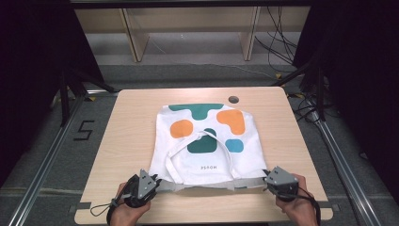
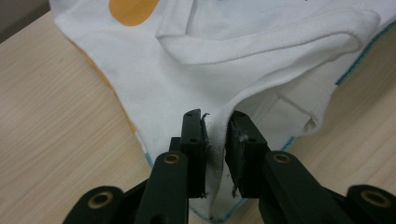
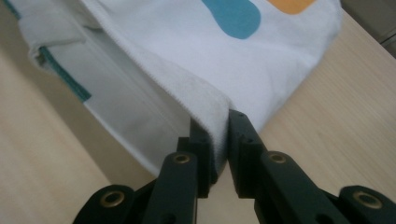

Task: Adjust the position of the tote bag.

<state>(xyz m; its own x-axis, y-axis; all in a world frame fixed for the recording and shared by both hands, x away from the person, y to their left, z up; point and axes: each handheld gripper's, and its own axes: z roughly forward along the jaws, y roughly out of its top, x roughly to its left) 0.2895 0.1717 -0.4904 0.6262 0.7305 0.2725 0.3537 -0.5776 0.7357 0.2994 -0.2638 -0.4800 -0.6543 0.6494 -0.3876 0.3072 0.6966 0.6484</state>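
A white tote bag with green, orange and blue blotches lies flat on the wooden table, its open mouth toward me and its handles folded over it. My left gripper is shut on the bag's near left corner; in the left gripper view the hem is pinched between the jaws of the left gripper. My right gripper is shut on the near right corner, and the right gripper view shows the bag's top edge clamped in the right gripper.
A round grey grommet sits in the table near its far edge. Metal rails flank the table on both sides. Beyond the table stand wooden shelf legs and loose cables on the floor.
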